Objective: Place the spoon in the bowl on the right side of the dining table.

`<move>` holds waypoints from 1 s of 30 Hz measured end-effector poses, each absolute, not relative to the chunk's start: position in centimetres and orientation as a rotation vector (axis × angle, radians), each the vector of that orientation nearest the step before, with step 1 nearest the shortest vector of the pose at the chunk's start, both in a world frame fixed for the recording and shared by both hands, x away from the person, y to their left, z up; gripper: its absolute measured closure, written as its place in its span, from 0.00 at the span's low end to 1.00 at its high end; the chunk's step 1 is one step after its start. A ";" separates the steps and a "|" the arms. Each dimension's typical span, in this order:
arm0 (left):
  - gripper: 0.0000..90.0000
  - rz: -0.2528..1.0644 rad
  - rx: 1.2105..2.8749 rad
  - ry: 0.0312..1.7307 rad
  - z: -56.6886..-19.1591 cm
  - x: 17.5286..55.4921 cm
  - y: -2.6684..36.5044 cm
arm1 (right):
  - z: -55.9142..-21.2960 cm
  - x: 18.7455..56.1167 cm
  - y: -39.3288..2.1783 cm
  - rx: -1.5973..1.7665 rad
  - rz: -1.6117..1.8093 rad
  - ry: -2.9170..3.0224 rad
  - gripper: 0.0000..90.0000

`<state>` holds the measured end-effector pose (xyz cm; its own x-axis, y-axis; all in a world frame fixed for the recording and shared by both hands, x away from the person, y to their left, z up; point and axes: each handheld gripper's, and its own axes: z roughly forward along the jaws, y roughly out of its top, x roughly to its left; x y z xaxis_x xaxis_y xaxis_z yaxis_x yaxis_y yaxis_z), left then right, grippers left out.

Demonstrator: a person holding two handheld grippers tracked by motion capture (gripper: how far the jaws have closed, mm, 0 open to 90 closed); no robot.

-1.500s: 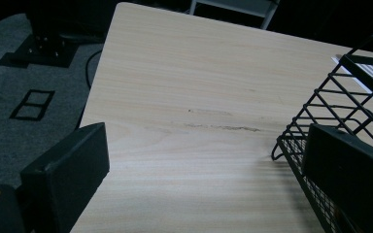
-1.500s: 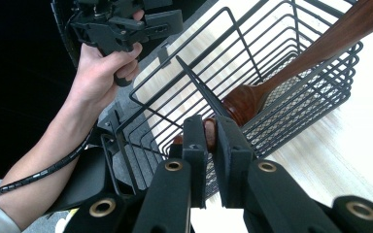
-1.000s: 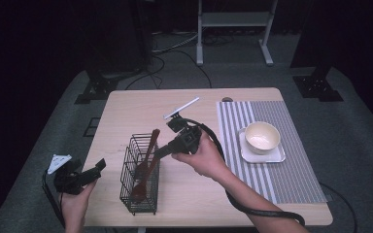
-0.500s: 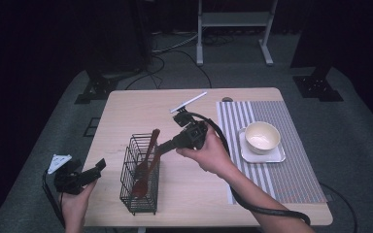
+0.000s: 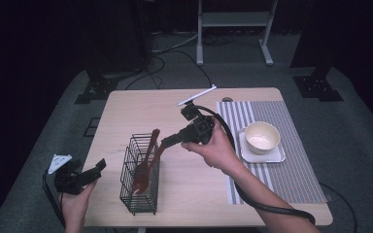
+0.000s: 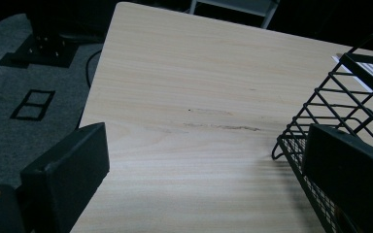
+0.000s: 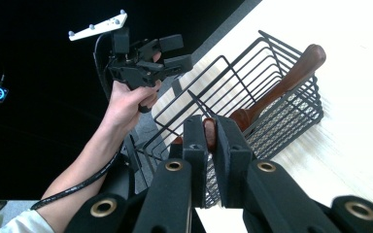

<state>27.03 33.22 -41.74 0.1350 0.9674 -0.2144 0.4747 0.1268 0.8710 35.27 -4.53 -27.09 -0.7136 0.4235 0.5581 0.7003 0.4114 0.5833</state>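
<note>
A black wire basket (image 5: 132, 194) stands on the front left of the wooden table (image 5: 141, 107), with two brown wooden utensils leaning in it. My right gripper (image 5: 167, 141) hangs over the basket's rim, shut on the handle tip of one wooden utensil (image 5: 157, 153). In the right gripper view that handle (image 7: 209, 135) sits pinched between the jaws, and the other wooden utensil (image 7: 291, 76) rests against the basket (image 7: 252, 68). My left gripper (image 5: 95, 170) is held off the table's front left corner, open and with nothing in it; the basket (image 6: 340, 107) lies just right of its jaws.
A cream bowl (image 5: 261, 136) sits on a white square plate (image 5: 278, 156) on a striped placemat (image 5: 291, 187) at the right. A white stick (image 5: 196, 95) lies near the table's far edge. Bare tabletop spreads behind the basket.
My right gripper has risen and drawn back to the right, taking the held utensil's handle with it. The left gripper has stayed where it was.
</note>
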 end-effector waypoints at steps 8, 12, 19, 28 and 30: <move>0.03 0.672 1.488 1.478 -41.7 27.0 33.2 | -26.6 35.3 -5.1 -0.972 -1.219 -2.334 0.93; 0.03 0.672 1.489 1.479 -41.8 27.0 33.2 | -26.4 35.4 -5.5 -0.977 -1.221 -2.328 0.93; 0.03 0.672 1.496 1.478 -41.8 27.1 33.2 | -26.2 35.6 -6.5 -0.993 -1.228 -2.295 0.93; 0.03 0.674 1.500 1.478 -41.8 27.1 33.2 | -26.0 35.7 -8.0 -1.008 -1.236 -2.283 0.93; 0.03 0.677 1.501 1.478 -41.8 27.1 33.1 | -26.0 35.8 -8.4 -1.015 -1.237 -2.271 0.93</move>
<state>27.07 33.13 -41.79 0.1372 0.9695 -0.2033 0.4794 0.1146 0.8701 35.82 -8.35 -26.02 -0.6766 0.4194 0.6052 0.7359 0.3585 0.5743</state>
